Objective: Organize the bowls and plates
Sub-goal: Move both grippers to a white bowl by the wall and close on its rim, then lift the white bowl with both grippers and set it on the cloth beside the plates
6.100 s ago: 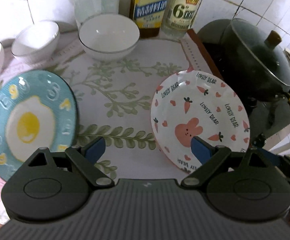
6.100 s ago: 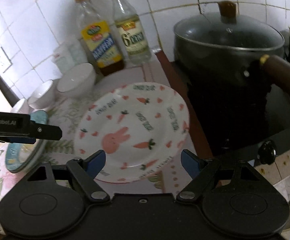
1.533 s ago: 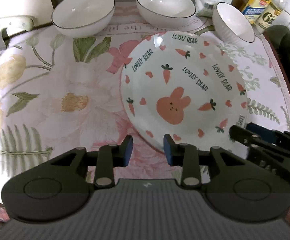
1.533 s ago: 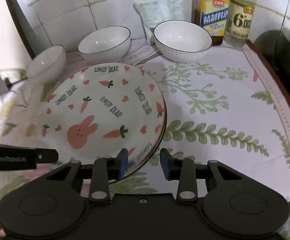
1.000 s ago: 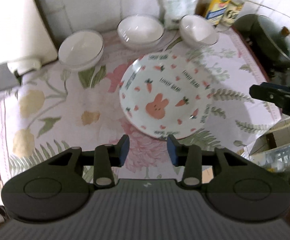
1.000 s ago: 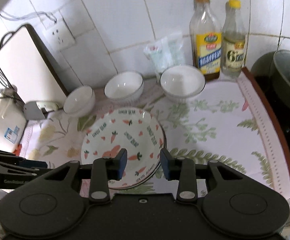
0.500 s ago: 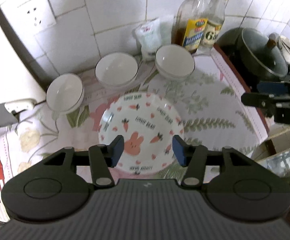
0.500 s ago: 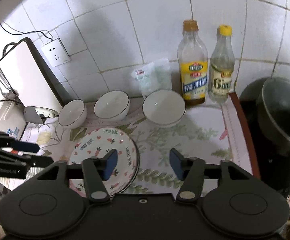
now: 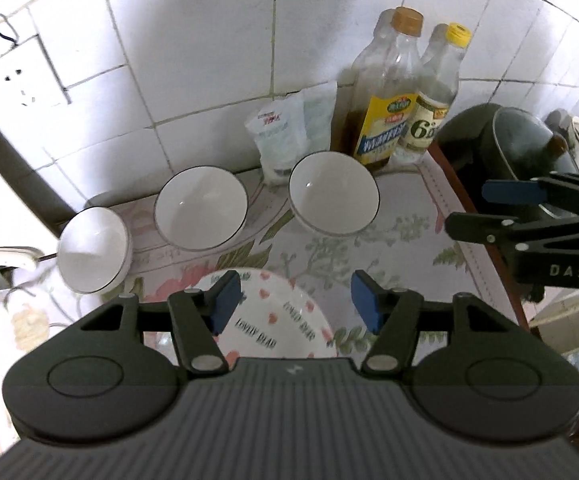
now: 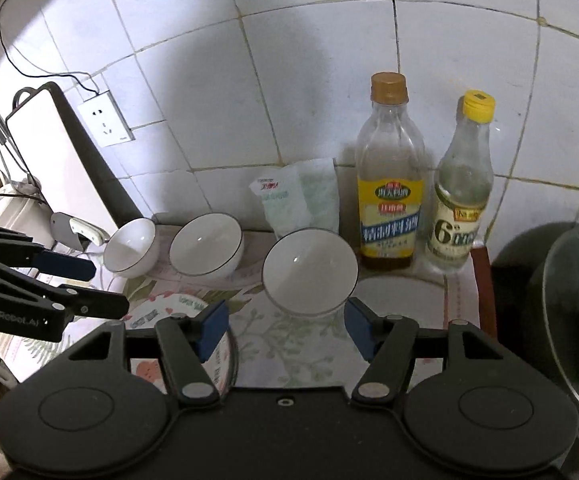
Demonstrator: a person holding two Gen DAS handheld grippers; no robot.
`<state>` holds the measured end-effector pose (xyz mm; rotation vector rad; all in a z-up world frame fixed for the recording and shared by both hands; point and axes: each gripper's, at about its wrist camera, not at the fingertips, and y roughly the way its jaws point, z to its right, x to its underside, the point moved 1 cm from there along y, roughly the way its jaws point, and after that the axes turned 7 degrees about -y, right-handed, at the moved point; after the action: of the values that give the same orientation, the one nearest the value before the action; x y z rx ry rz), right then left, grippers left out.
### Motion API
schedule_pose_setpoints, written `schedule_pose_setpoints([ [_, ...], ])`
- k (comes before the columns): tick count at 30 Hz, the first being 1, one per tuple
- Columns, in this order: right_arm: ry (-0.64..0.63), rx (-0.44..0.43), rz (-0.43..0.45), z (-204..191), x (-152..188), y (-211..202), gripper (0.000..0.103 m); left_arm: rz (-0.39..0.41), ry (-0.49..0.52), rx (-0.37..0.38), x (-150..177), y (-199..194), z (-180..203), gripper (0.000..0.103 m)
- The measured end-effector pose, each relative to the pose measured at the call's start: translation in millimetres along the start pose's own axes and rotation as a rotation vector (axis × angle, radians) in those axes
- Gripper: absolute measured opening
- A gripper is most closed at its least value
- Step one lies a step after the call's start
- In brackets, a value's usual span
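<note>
Left tool (image 9: 295, 306): wide, empty, above plate (image 9: 273, 324).
Right tool (image 10: 285, 330): wide, empty.
Bowls (image 9: 200, 219): three, 12 o'clock of plate.

Bunny plate (image 9: 273, 320): white, pink hearts, "LOVELY BEAR" lettering, flat on floral cloth, near edge hidden behind gripper body. Blue plate not visible. Three white dark-rimmed bowls upright, empty, in row behind plate near tiled wall: left bowl (image 9: 93, 254), middle bowl (image 9: 200, 213), right bowl (image 9: 333, 198). Left and middle close together; right set slightly apart, nearest bottles.
</note>
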<state>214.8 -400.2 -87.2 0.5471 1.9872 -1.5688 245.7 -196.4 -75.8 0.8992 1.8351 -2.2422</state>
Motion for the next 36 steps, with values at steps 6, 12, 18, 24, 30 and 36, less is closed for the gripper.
schedule_pose_setpoints([
  [6, 0.052, -0.008, 0.035, 25.9, 3.5, 44.5, 0.069, 0.006, -0.06, 0.007, -14.6, 39.2, -3.3, 0.06],
  [12, 0.098, -0.018, 0.018, 45.4, 12.4, 91.7, 0.069, 0.043, -0.108, 0.004, -25.1, 79.1, -8.1, 0.06],
  [18, 0.158, -0.018, -0.026, 61.1, 23.6, 131.7, 0.069, 0.046, -0.111, -0.002, -29.8, 125.2, -2.0, 0.058],
  [24, 0.214, -0.031, -0.05, 69.8, 31.4, 157.4, 0.067, 0.005, -0.123, -0.01, -34.0, 164.7, 4.1, 0.055],
  [30, 0.227, -0.048, -0.08, 73.3, 30.0, 174.5, 0.047, -0.028, -0.158, -0.017, -37.6, 189.3, 0.4, 0.026],
  [36, 0.274, -0.03, -0.124, 77.0, 29.4, 183.4, 0.02, -0.065, -0.199, 0.015, -35.1, 196.8, -5.3, 0.01],
])
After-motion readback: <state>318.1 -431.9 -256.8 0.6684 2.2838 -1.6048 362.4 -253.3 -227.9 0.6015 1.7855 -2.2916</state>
